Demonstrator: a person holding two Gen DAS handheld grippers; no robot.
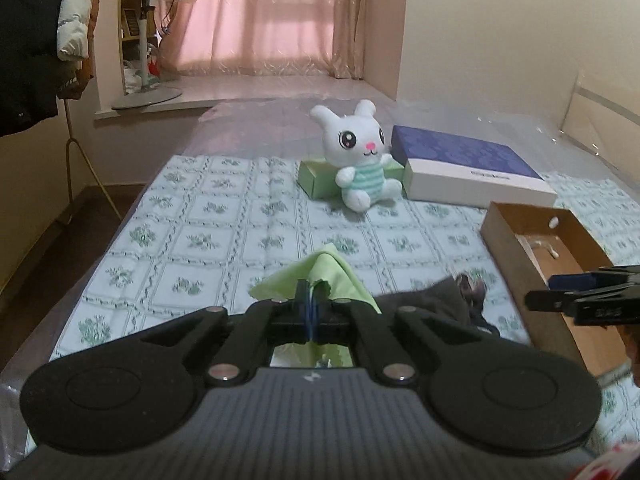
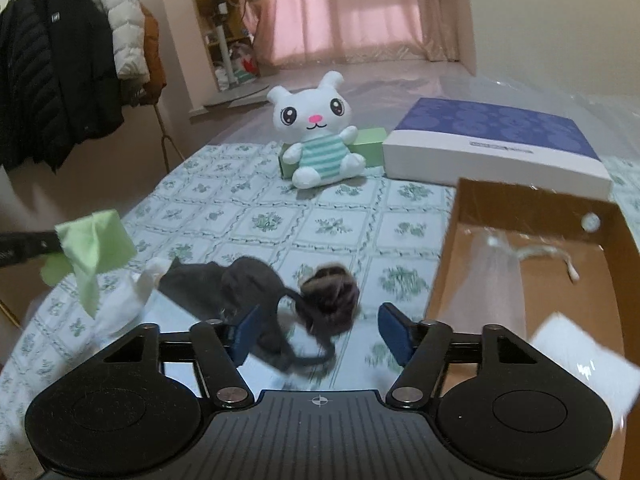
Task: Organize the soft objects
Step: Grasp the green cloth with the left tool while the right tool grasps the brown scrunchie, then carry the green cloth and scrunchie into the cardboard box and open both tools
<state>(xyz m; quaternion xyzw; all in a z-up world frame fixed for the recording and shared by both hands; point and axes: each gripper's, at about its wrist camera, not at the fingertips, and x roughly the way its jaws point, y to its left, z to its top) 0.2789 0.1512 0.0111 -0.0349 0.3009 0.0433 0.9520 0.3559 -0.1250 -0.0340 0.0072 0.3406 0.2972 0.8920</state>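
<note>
My left gripper (image 1: pixel 312 294) is shut on a light green cloth (image 1: pixel 320 276), which hangs lifted above the bed. The right wrist view shows that cloth (image 2: pixel 96 244) dangling from the left gripper (image 2: pixel 54 244) at the left edge. My right gripper (image 2: pixel 322 334) stands open low over a dark grey garment (image 2: pixel 236 284) with a brown furry ball (image 2: pixel 332 288). Its thin strap lies between the blue pads, which do not press on it. A white cloth (image 2: pixel 124 300) lies left of the garment. From the left wrist view the right gripper (image 1: pixel 554 290) shows at the right edge, beside the dark garment (image 1: pixel 432 296).
An open cardboard box (image 2: pixel 532 200) sits at the right with a plastic bag and white paper inside. Behind are a white plush bunny (image 2: pixel 316 136), a green box (image 2: pixel 370 140) and a blue-and-white box (image 2: pixel 496 136). Coats (image 2: pixel 60 80) hang on a rack at left.
</note>
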